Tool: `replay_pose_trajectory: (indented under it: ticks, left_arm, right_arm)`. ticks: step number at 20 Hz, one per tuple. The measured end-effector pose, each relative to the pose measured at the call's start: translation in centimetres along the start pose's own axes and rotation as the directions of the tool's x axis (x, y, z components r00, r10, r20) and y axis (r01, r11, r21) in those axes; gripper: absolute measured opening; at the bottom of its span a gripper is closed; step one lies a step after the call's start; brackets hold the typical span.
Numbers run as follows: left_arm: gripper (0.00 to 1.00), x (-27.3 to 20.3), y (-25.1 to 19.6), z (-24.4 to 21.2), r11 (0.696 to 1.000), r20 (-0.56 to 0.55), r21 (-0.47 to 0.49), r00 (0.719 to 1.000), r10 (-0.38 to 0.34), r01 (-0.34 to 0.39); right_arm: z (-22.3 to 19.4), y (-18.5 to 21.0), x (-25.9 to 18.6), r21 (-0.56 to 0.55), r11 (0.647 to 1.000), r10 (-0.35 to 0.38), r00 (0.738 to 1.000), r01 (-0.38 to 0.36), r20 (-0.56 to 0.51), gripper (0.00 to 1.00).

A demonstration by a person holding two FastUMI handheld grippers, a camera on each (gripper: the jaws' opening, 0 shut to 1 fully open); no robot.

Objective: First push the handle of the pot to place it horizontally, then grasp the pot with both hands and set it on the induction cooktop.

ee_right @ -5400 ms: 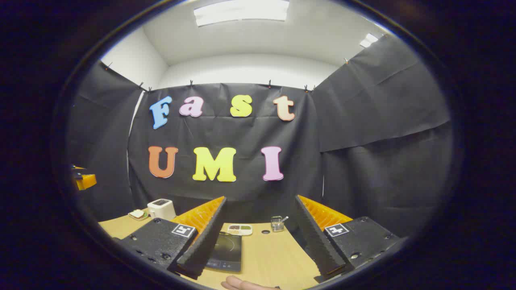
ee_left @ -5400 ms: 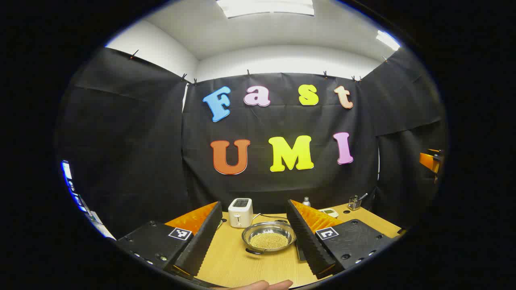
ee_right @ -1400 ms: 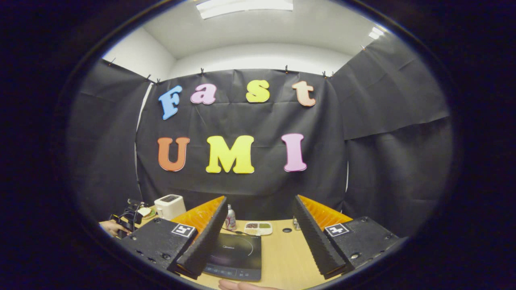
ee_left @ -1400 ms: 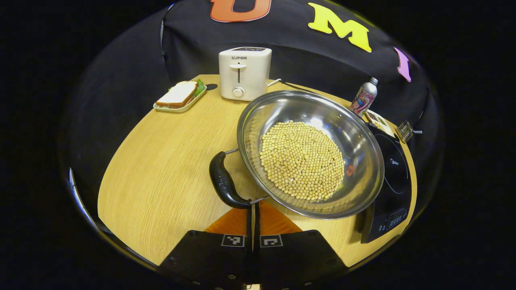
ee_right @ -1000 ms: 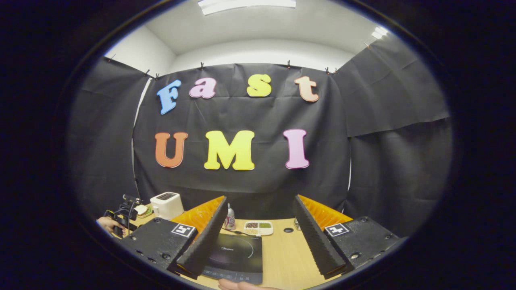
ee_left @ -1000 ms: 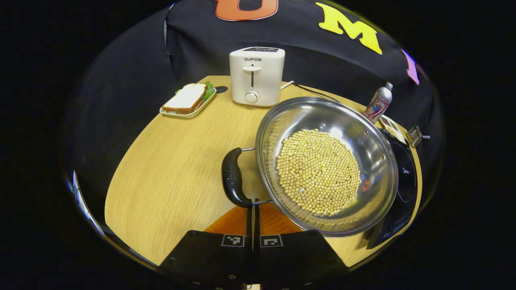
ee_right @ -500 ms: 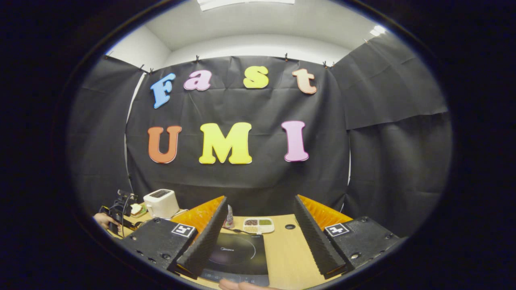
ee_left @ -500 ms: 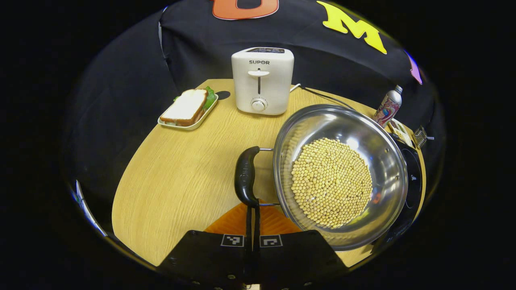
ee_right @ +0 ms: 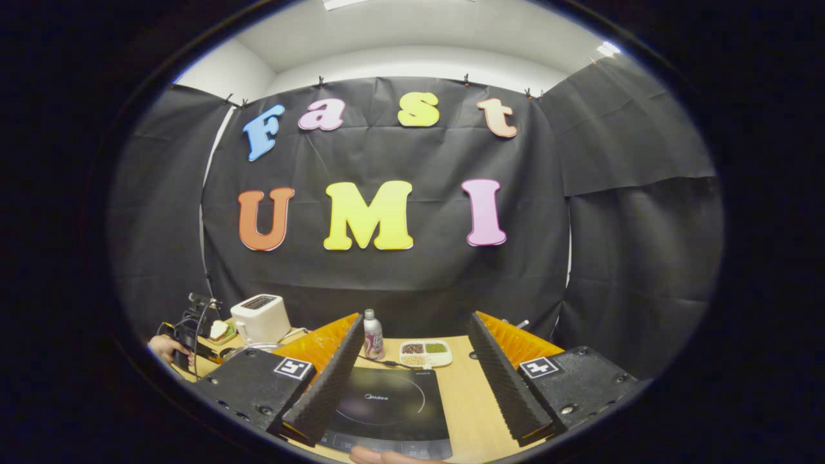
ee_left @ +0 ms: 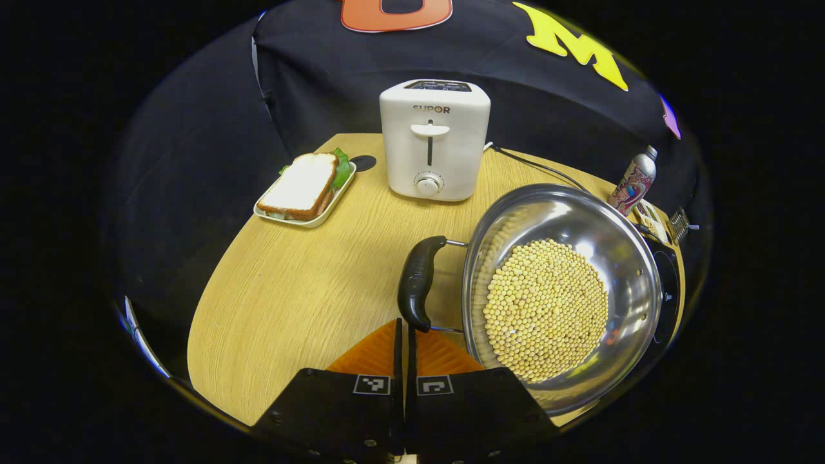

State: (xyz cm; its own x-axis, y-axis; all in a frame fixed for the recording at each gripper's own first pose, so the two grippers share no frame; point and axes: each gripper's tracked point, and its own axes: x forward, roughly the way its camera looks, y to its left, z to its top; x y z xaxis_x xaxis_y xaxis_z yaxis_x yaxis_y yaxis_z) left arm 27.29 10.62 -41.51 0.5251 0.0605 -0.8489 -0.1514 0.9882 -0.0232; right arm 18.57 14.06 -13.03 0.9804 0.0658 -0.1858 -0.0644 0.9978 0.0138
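Left claw (ee_left: 404, 325), fingers pressed together, is touching the pot (ee_left: 562, 293) handle (ee_left: 417, 282) (long axis running near-to-far); right claw (ee_right: 412, 380) is hovering spread above the induction cooktop (ee_right: 393, 407).

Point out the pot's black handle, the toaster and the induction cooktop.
pot's black handle (ee_left: 417, 281), left gripper view, middle of the grip.
toaster (ee_left: 434, 148), left gripper view, front face beside the lever slot.
induction cooktop (ee_right: 387, 403), right gripper view, glass top inside the ring.
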Motion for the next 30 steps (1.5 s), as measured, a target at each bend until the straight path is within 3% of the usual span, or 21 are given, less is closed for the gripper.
replay_pose_trajectory:
  ticks: [4,5,6,7,8,10,11,20,25,30]
  left_arm:
    - [0.00,-2.5,0.1,0.5,0.999,0.075,0.043,0.997,-0.023,0.020]
    - [0.20,-3.5,-0.6,0.3,0.998,0.083,0.041,0.995,-0.058,0.055]
    - [0.11,-4.2,-1.1,0.3,0.996,0.096,0.036,0.992,-0.082,0.079]
    - [0.44,-5.0,-0.9,0.5,0.997,0.123,0.047,0.990,-0.074,0.069]
    - [0.65,-5.6,-0.6,0.8,0.996,0.151,0.067,0.986,-0.065,0.055]
    - [0.82,-7.0,-1.3,0.8,0.992,0.184,0.101,0.978,-0.100,0.082]
    - [0.98,-7.6,-2.1,0.9,0.990,0.199,0.088,0.972,-0.126,0.111]
    - [0.97,-7.4,-4.0,2.6,0.975,0.265,0.087,0.938,-0.223,0.207]
    - [0.96,-3.6,-2.9,2.4,0.981,0.209,0.071,0.959,-0.193,0.182]
    - [0.96,-0.5,-3.0,2.6,0.980,0.170,0.066,0.966,-0.197,0.188]
  right_arm:
    - [-2.6,1.8,1.4,-0.011,1.000,0.010,0.999,-0.010,-0.045,0.99]
    - [-3.4,2.5,1.9,-0.013,1.000,0.018,0.998,-0.019,-0.061,0.99]
    - [-4.3,3.2,2.3,-0.013,1.000,0.028,0.997,-0.029,-0.078,0.99]
    - [-5.2,3.8,2.8,-0.010,0.999,0.031,0.995,-0.032,-0.095,0.99]
    - [-6.2,4.1,3.4,-0.010,1.000,0.027,0.993,-0.029,-0.113,1.00]
    - [-7.9,5.0,4.5,-0.010,1.000,0.017,0.989,-0.019,-0.147,1.00]
    - [-8.7,5.8,5.2,-0.006,1.000,0.026,0.986,-0.027,-0.163,0.99]
    - [-17.5,12.8,9.6,-0.001,0.993,0.108,0.931,-0.116,-0.349,0.99]
    - [-22.8,16.3,11.7,0.035,0.990,0.139,0.870,-0.139,-0.472,1.00]
    - [-25.9,17.8,14.1,0.020,0.992,0.119,0.842,-0.128,-0.526,0.99]
